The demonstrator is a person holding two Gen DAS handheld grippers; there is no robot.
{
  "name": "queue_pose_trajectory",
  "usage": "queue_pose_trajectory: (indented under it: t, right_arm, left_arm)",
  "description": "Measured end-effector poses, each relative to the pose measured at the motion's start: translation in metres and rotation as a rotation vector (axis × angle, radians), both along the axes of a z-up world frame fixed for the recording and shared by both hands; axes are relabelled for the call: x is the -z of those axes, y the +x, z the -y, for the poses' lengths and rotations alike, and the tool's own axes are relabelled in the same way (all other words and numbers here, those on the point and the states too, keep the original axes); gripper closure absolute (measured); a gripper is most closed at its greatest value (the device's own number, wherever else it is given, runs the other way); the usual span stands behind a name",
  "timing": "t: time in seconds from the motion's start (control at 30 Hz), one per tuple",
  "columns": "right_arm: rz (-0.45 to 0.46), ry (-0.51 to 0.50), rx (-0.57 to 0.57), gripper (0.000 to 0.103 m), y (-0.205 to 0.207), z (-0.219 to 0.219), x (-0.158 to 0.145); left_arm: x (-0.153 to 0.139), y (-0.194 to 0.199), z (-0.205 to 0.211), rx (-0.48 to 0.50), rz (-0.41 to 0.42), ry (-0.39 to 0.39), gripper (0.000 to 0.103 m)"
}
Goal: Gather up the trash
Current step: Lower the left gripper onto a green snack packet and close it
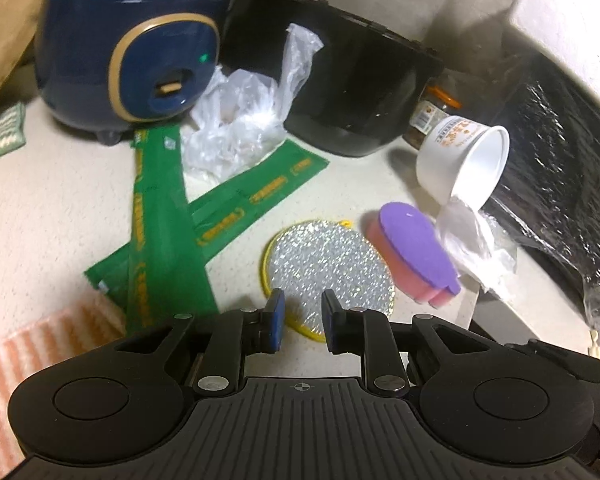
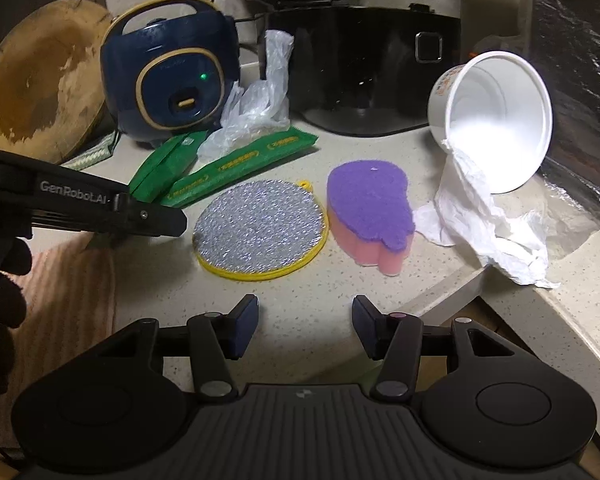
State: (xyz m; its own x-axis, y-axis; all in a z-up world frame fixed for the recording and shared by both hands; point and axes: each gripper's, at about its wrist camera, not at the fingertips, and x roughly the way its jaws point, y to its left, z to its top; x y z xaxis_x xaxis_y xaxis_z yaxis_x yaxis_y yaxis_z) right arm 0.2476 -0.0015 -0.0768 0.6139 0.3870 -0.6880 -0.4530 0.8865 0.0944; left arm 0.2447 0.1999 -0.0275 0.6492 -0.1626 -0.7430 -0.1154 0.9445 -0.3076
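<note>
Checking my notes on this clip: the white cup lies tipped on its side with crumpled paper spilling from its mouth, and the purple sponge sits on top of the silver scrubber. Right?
Not quite. The purple sponge lies beside the silver scrubber on the counter, not on it, as the right wrist view shows. The white cup and crumpled paper are as described.

Green packets (image 2: 236, 164): several long flat green wrappers with yellow print, crossed over one another, lying ahead and left of the right claw.
Clear plastic bag (image 2: 256, 112): crumpled, one end sticking up, resting on the packets' far ends.
White cup (image 2: 496, 120): tipped on its side, mouth open toward the claw, ahead right.
White crumpled paper (image 2: 484, 224): spilling from the cup's mouth onto the counter.
</note>
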Motion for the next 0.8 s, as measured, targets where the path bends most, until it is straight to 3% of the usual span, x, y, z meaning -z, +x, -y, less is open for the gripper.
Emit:
queue_pose_trajectory:
  t: [0.17,0.23,0.4,0.47,0.6,0.63,0.73,0.8]
  right_arm:
    - [-0.010,-0.003,0.026,0.051,0.004,0.005,0.002]
    - [-0.008,-0.004,0.028,0.051,0.004,0.005,0.001]
    - [0.010,-0.009,0.006,0.050,0.003,0.003,-0.001]
    - [0.011,-0.016,-0.008,0.050,0.003,-0.001,0.000]
    - [-0.001,-0.029,-0.037,0.050,0.002,-0.010,0.003]
    - [0.001,-0.031,-0.042,0.050,0.002,-0.011,0.003]
    - [0.011,-0.040,-0.052,0.047,-0.002,-0.013,0.003]
    - [0.014,-0.043,-0.047,0.045,-0.003,-0.011,0.003]
  left_arm:
    - [0.001,0.006,0.000,0.006,0.014,-0.002,0.080]
    - [-0.005,0.007,-0.009,-0.019,0.056,-0.026,0.080]
    - [-0.012,0.013,-0.063,-0.260,0.131,-0.033,0.080]
    - [-0.003,0.024,-0.080,-0.317,0.122,0.006,0.080]
    - [0.014,0.052,-0.086,-0.299,0.049,0.061,0.080]
    - [0.018,0.058,-0.081,-0.279,0.039,0.113,0.079]
    - [0.033,0.072,-0.068,-0.233,-0.019,0.256,0.064]
    - [0.038,0.076,-0.065,-0.223,-0.028,0.265,0.062]
